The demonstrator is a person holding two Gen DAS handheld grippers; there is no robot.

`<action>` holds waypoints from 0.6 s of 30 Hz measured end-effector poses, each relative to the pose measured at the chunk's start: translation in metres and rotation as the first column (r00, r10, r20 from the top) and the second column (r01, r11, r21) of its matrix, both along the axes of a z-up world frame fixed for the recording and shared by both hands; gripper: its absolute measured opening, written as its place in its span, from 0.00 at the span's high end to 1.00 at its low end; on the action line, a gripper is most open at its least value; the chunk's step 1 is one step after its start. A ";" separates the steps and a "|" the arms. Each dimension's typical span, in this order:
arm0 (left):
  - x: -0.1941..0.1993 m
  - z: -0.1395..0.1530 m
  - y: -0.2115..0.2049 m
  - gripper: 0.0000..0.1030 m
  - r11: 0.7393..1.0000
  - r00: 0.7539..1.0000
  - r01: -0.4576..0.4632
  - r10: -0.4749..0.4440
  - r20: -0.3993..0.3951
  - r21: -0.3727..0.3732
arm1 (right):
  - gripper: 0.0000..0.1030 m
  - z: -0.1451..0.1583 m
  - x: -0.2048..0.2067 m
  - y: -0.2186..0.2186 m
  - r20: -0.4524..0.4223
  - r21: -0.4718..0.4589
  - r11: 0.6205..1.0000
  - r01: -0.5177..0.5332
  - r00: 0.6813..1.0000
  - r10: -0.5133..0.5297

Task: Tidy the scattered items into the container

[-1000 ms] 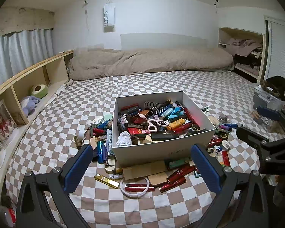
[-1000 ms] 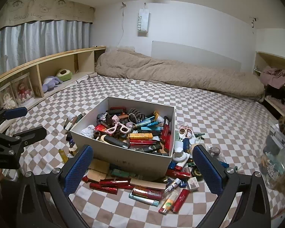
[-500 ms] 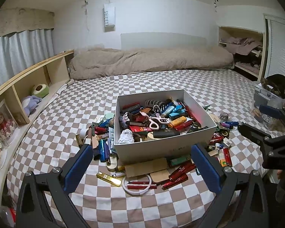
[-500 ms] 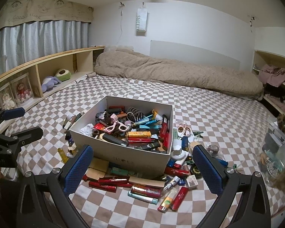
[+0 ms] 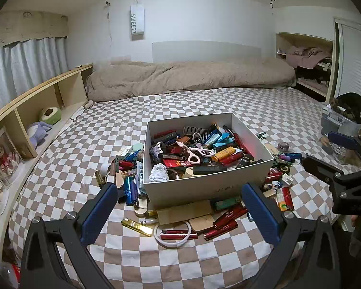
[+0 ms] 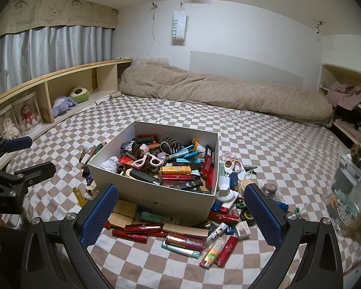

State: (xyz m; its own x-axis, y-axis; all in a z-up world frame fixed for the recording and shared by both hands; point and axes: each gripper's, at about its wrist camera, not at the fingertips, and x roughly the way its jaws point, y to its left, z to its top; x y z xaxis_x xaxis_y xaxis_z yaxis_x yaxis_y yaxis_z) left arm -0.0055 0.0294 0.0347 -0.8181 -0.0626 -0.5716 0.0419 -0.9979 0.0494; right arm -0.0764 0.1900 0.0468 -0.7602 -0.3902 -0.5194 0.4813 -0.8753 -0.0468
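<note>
A white shoe box (image 5: 204, 185) (image 6: 156, 198) sits on the checkered bed, filled with lighters, tubes, pink scissors and hair clips. Small items lie scattered around it: a gold lighter (image 5: 136, 226), a white ring (image 5: 173, 234), red tubes (image 5: 225, 218) (image 6: 137, 228), an orange lighter (image 6: 210, 256) and white scissors (image 6: 233, 165). My left gripper (image 5: 178, 210) is open and empty, held back from the box's front. My right gripper (image 6: 180, 210) is open and empty, also in front of the box. Each gripper shows at the edge of the other's view.
A beige duvet (image 5: 187, 78) lies along the far wall. A wooden shelf (image 6: 48, 91) with plush toys runs along the left. A clear bin (image 6: 351, 180) with trinkets stands at the right bed edge. Open shelves with clothes (image 5: 305, 55) are at the back right.
Both grippers have drawn back and risen slightly, so the box looks a little farther off. Both stay open and empty.
</note>
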 end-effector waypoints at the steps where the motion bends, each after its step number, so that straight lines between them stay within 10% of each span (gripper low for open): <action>1: 0.000 0.000 0.000 0.00 1.000 1.000 0.000 0.000 0.000 -0.002 | 0.00 0.000 0.000 0.000 0.000 0.001 1.000 0.000 1.000 0.000; 18: 0.000 -0.003 0.003 0.00 1.000 1.000 -0.001 0.001 -0.002 -0.015 | 0.00 -0.001 0.001 -0.001 0.003 0.004 1.000 0.001 1.000 -0.001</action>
State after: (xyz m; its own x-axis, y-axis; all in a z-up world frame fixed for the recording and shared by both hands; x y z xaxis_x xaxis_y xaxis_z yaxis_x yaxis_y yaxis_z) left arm -0.0059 0.0322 0.0316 -0.8190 -0.0715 -0.5693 0.0426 -0.9970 0.0640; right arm -0.0753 0.1893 0.0457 -0.7592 -0.3875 -0.5229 0.4806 -0.8756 -0.0490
